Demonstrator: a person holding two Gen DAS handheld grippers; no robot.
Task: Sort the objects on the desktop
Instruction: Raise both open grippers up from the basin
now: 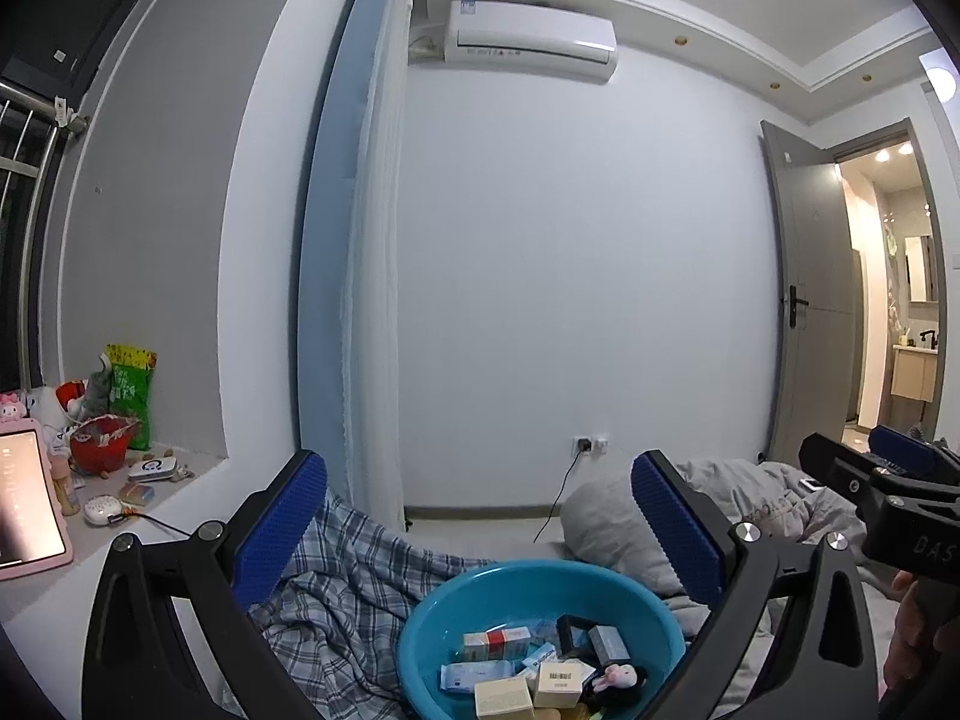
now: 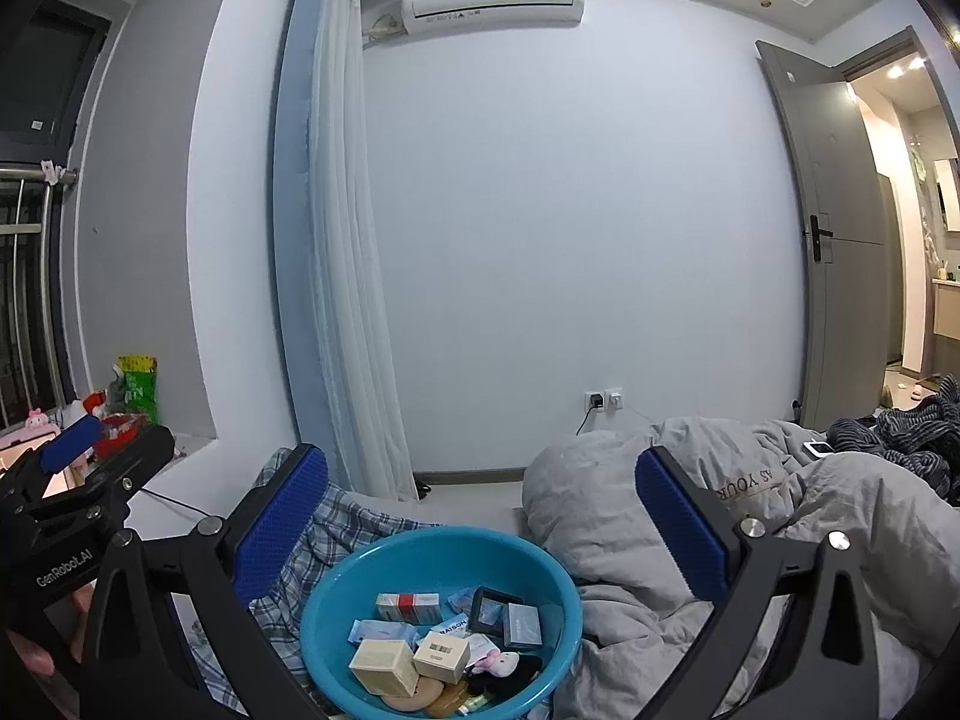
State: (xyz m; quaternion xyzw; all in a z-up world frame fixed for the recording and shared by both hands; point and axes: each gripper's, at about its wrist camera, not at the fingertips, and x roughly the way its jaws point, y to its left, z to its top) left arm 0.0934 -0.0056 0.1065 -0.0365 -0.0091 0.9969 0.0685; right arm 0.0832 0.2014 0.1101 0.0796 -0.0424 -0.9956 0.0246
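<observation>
A blue plastic basin (image 1: 444, 606) (image 2: 336, 588) sits on the bed below both grippers. It holds several small boxes, among them a red and white one (image 2: 408, 606) and beige ones (image 2: 384, 666), sachets, a black frame (image 2: 489, 606) and a small pink plush (image 2: 501, 663). My left gripper (image 1: 480, 516) is open and empty, raised above the basin's far rim. My right gripper (image 2: 483, 507) is open and empty, also above the basin. Each gripper shows in the other's view: the right at the right edge (image 1: 876, 474), the left at the left edge (image 2: 78, 456).
A plaid sheet (image 1: 360, 576) lies left of the basin, a grey duvet (image 2: 690, 516) to its right with a phone (image 2: 819, 449) on it. A window ledge (image 1: 156, 498) holds a red bucket (image 1: 99, 441), snack bag, toys and a pink tablet (image 1: 24, 504).
</observation>
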